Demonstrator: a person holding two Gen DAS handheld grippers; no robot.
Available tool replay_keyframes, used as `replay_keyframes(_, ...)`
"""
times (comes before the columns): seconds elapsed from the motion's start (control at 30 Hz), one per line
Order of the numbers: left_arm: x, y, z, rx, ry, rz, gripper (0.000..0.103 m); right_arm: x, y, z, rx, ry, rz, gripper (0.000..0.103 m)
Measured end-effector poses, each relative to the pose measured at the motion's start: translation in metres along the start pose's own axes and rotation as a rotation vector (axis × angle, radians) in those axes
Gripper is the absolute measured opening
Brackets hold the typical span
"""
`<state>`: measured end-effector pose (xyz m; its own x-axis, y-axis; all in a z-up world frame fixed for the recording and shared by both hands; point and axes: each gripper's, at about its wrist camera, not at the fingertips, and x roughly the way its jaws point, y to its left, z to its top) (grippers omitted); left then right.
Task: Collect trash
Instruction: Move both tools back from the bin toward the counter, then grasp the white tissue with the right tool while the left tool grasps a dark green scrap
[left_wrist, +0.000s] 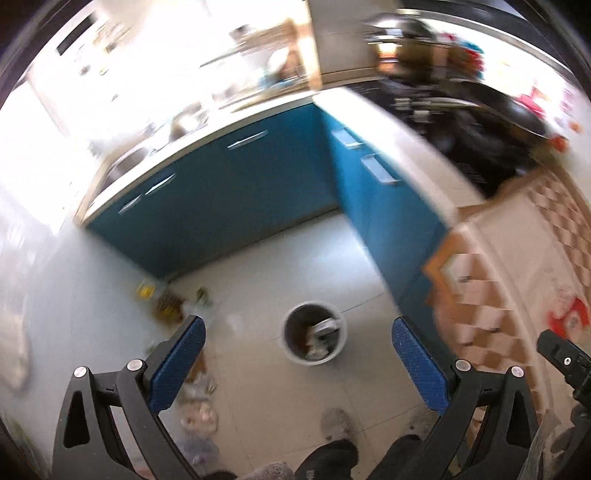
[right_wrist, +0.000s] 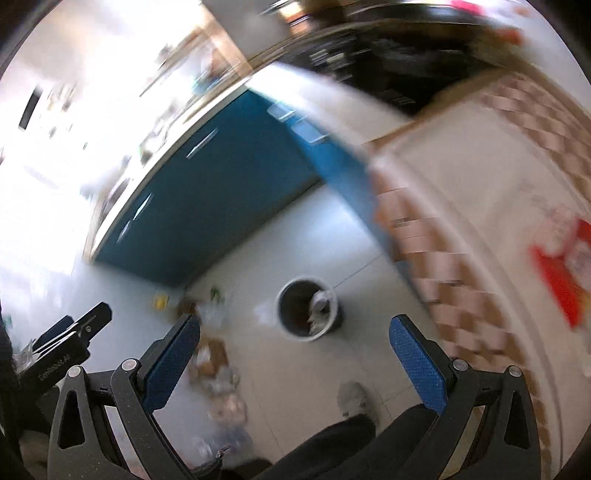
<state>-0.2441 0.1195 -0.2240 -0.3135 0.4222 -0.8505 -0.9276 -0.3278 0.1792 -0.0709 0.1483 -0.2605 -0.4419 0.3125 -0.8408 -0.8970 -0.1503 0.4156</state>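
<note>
A round white trash bin (left_wrist: 314, 333) stands on the pale tiled floor with some rubbish inside; it also shows in the right wrist view (right_wrist: 308, 307). Loose trash (left_wrist: 168, 304) lies on the floor by the blue cabinet corner, and more wrappers (left_wrist: 197, 410) lie near my left finger. The same litter shows in the right wrist view (right_wrist: 218, 373). My left gripper (left_wrist: 297, 363) is open and empty, high above the floor. My right gripper (right_wrist: 295, 360) is open and empty too. Both views are motion-blurred.
Blue cabinets (left_wrist: 229, 192) under a white counter form a corner behind the bin. A tiled wall (left_wrist: 517, 258) stands at the right. The person's slippered foot (left_wrist: 334, 424) and dark trouser legs are at the bottom. The other gripper shows at the edge (right_wrist: 66, 347).
</note>
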Motion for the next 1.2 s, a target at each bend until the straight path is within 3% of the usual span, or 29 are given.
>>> replay_keyframes(0.13, -0.025, -0.11, 0.019, 0.138, -0.034, -0.074, 0.103, -0.064, -0.107, 0.003, 0.186, -0.113, -0.1, 0.103)
replay_keyframes(0.23, -0.047, -0.212, 0.027, 0.263, -0.102, -0.078, 0.103, -0.107, -0.19, 0.001, 0.316, -0.175, -0.198, 0.103)
replay_keyframes(0.33, -0.056, -0.289, 0.032, 0.341, -0.128, -0.083, 0.103, -0.151, -0.281, -0.008, 0.407, -0.244, -0.356, 0.103)
replay_keyframes(0.4, -0.057, -0.348, 0.032, 0.376, -0.116, -0.119, 0.103, -0.175, -0.348, -0.012, 0.479, -0.275, -0.493, 0.103)
replay_keyframes(0.47, -0.053, -0.389, 0.033, 0.403, -0.084, -0.143, 0.103, -0.187, -0.407, -0.012, 0.547, -0.286, -0.557, 0.103)
replay_keyframes(0.6, -0.037, -0.461, 0.023, 0.488, -0.016, -0.152, 0.103, -0.174, -0.498, -0.001, 0.616, -0.258, -0.585, 0.103)
replay_keyframes(0.7, -0.017, -0.506, 0.009, 0.57, 0.052, -0.166, 0.103, -0.148, -0.529, 0.012, 0.597, -0.235, -0.594, 0.102)
replay_keyframes(0.8, -0.007, -0.535, -0.005, 0.63, 0.12, -0.221, 0.103, -0.122, -0.546, 0.024, 0.551, -0.211, -0.603, 0.088)
replay_keyframes(0.83, -0.006, -0.542, -0.01, 0.644, 0.145, -0.259, 0.102, -0.115, -0.552, 0.025, 0.538, -0.204, -0.594, 0.068)
replay_keyframes(0.87, -0.005, -0.549, -0.015, 0.664, 0.167, -0.298, 0.102, -0.104, -0.557, 0.027, 0.511, -0.171, -0.598, 0.059)
replay_keyframes(0.9, -0.007, -0.555, -0.02, 0.678, 0.174, -0.316, 0.102, -0.104, -0.553, 0.028, 0.469, -0.193, -0.635, 0.046)
replay_keyframes(0.93, -0.008, -0.564, -0.028, 0.713, 0.184, -0.348, 0.102, -0.104, -0.555, 0.026, 0.454, -0.19, -0.635, 0.025)
replay_keyframes(1.0, -0.01, -0.573, -0.038, 0.749, 0.198, -0.383, 0.097, -0.112, -0.559, 0.017, 0.469, -0.19, -0.612, 0.02)
replay_keyframes(1.07, -0.011, -0.581, -0.049, 0.783, 0.225, -0.414, 0.082, -0.123, -0.563, -0.003, 0.492, -0.188, -0.595, 0.018)
replay_keyframes(1.13, -0.008, -0.589, -0.057, 0.804, 0.256, -0.432, 0.074, -0.133, -0.566, -0.024, 0.516, -0.187, -0.581, 0.018)
replay_keyframes(1.2, -0.004, -0.597, -0.064, 0.817, 0.282, -0.444, 0.056, -0.142, -0.567, -0.045, 0.548, -0.184, -0.57, 0.018)
